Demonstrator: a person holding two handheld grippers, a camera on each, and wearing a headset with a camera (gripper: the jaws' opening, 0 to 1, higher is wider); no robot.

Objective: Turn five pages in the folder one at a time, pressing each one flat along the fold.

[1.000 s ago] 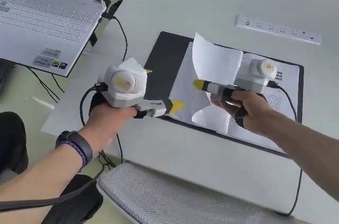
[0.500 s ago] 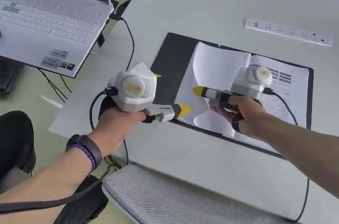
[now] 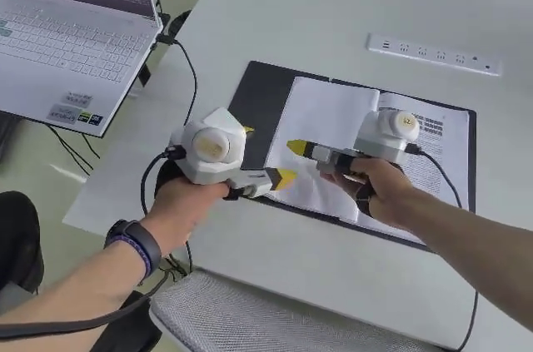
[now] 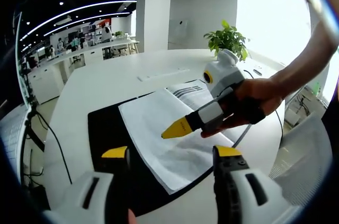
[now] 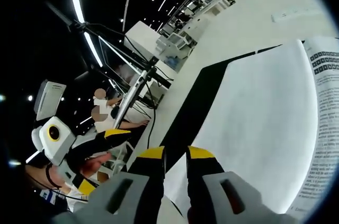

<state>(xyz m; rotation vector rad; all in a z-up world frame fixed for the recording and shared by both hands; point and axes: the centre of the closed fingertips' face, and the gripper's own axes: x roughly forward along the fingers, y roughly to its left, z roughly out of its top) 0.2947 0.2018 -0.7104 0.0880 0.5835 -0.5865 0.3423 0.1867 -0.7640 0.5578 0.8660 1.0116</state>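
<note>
The black folder (image 3: 256,98) lies open on the white table, also in the left gripper view (image 4: 103,128). A blank white page (image 3: 321,119) rests flat on its left half, with a printed page (image 3: 433,131) to its right. My right gripper (image 3: 296,147) hovers low over the blank page, jaws shut, with nothing visible between them (image 5: 176,152). In the left gripper view the right gripper (image 4: 175,127) points at the page (image 4: 159,134). My left gripper (image 3: 266,154) stands open at the folder's near left edge, nothing between its jaws (image 4: 171,152).
An open laptop (image 3: 75,27) sits at the table's left edge with cables (image 3: 187,69) running past the folder. A white power strip (image 3: 433,54) lies behind the folder. A grey chair seat (image 3: 275,319) is below the table's near edge.
The page that stood raised at the right gripper has swung down to the left and now lies flat. Both grippers stay close to where they were.
</note>
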